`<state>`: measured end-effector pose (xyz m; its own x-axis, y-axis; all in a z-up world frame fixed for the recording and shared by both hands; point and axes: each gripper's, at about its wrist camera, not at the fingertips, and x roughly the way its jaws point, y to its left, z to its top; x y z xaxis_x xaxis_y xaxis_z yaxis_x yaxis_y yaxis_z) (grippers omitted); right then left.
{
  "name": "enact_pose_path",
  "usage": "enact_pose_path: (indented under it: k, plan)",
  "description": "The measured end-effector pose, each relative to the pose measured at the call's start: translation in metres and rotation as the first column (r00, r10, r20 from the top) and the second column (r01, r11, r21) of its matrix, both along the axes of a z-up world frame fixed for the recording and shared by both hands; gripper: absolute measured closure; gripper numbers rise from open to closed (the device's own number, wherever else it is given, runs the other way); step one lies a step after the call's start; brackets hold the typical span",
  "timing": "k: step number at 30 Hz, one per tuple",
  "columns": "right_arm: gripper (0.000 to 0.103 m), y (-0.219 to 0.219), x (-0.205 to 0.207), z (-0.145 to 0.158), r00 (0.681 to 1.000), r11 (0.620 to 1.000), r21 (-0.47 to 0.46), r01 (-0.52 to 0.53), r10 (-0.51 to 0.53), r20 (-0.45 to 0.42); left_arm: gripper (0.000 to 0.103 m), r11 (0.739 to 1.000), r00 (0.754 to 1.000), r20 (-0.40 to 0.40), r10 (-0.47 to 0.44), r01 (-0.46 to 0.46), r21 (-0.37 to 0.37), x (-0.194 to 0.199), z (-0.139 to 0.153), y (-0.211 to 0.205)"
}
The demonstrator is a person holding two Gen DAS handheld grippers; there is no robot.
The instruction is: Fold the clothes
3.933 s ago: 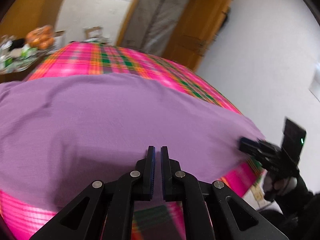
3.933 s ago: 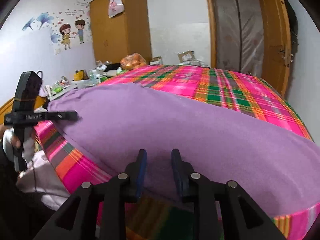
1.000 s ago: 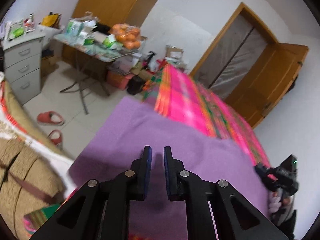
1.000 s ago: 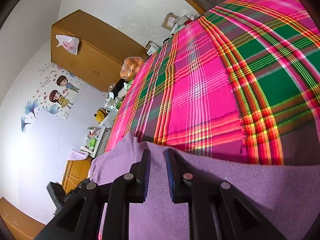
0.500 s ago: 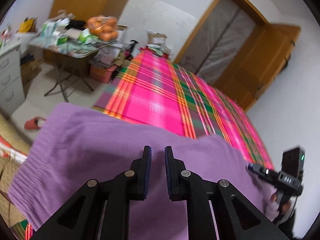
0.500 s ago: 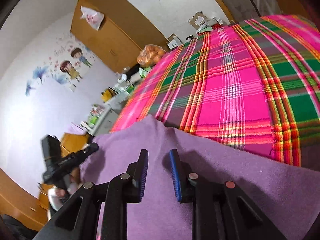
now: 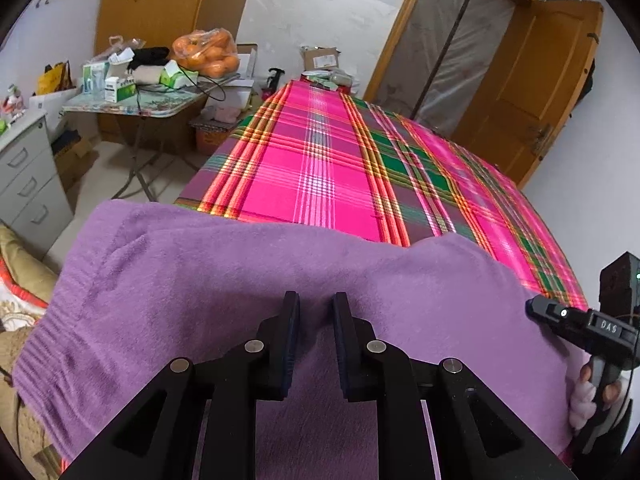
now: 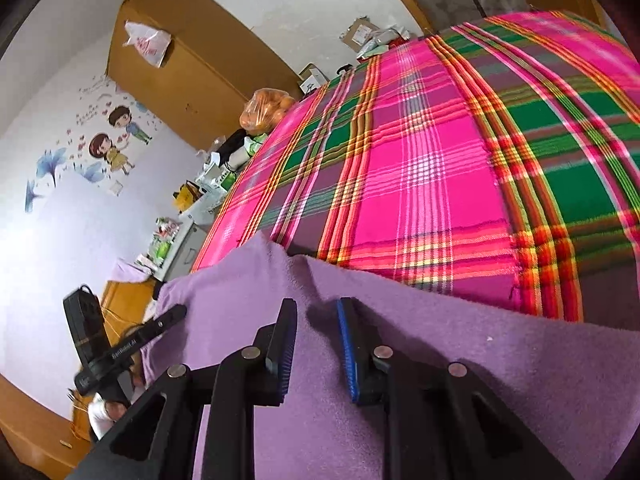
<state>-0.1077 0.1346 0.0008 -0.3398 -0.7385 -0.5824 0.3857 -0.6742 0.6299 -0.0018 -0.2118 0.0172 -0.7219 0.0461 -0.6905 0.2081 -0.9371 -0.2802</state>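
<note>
Bed: pink plaid blanket point(image 7: 320, 176) fills mid-frame.
Garment: purple sweater point(image 7: 240, 280) across lower frame (draped over near edge).
Left gripper point(image 7: 316, 308): jaws opening, sweater between.
Right gripper point(image 8: 316, 312): closing, sweater between.

Purple fleecy garment point(image 7: 224, 280), ribbed hem at left, spread across plaid bed's near edge

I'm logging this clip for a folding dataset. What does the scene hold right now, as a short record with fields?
garment: purple garment, lying over the near edge of the bed
surface: bed with pink plaid cover
left gripper: jaws opening, purple cloth between them
right gripper: jaws closing, purple cloth between them
background: bag of oranges on a cluttered table
</note>
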Motion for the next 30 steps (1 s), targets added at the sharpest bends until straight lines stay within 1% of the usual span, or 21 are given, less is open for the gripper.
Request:
enact_pose_path:
  k: [6,9,12,15,17,18,21,24,26,28,29,30]
  plan:
    - [0.082,-0.001,-0.002,-0.001,1.0,1.0,-0.008,0.002,-0.002,0.008,0.081,0.997,0.999,-0.013,0.044,-0.044,-0.063,0.015,0.004,0.0]
    - [0.082,-0.001,-0.003,0.0,1.0,1.0,-0.01,0.002,-0.002,0.01,0.078,0.994,0.998,-0.016,0.068,-0.069,-0.08,0.02,0.004,-0.005]
    - [0.082,-0.001,-0.003,0.0,1.0,1.0,-0.012,0.002,-0.002,0.012,0.078,0.993,0.996,-0.014,0.083,-0.084,-0.086,0.023,0.003,-0.008]
    - [0.082,0.0,-0.003,0.0,1.0,1.0,-0.013,0.002,-0.002,0.012,0.078,0.993,0.997,-0.014,0.081,-0.082,-0.082,0.022,0.0,-0.012]
    - [0.082,0.0,-0.003,0.0,1.0,1.0,-0.014,0.002,-0.002,0.013,0.078,0.995,0.997,-0.016,0.077,-0.078,-0.061,0.022,-0.002,-0.016]
    - [0.082,0.0,-0.004,0.0,1.0,1.0,-0.014,0.002,-0.002,0.013,0.078,0.995,0.997,-0.021,0.079,-0.08,-0.054,0.024,-0.001,-0.017]
    - [0.082,0.001,-0.004,0.0,1.0,1.0,-0.017,0.002,-0.002,0.015,0.078,0.994,0.995,-0.055,0.087,-0.091,-0.064,0.034,0.004,-0.021]
    - [0.082,0.002,-0.003,-0.001,1.0,1.0,-0.021,0.003,-0.003,0.017,0.078,0.987,0.988,-0.064,0.143,-0.147,-0.069,0.048,0.004,-0.038]
    - [0.082,0.002,-0.003,-0.001,1.0,1.0,-0.02,0.003,-0.003,0.016,0.078,0.979,0.981,-0.041,0.192,-0.194,-0.058,0.055,-0.003,-0.053]
    - [0.082,0.002,-0.002,0.0,1.0,1.0,-0.02,0.003,-0.003,0.016,0.078,0.978,0.977,-0.039,0.208,-0.207,0.008,0.062,-0.007,-0.067]
    - [0.082,0.002,-0.002,0.0,1.0,1.0,-0.02,0.003,-0.003,0.017,0.078,0.978,0.977,-0.041,0.208,-0.208,0.012,0.064,-0.007,-0.068]
    - [0.082,0.002,-0.002,0.0,1.0,1.0,-0.02,0.003,-0.003,0.017,0.078,0.978,0.978,-0.038,0.206,-0.207,-0.004,0.063,-0.007,-0.066]
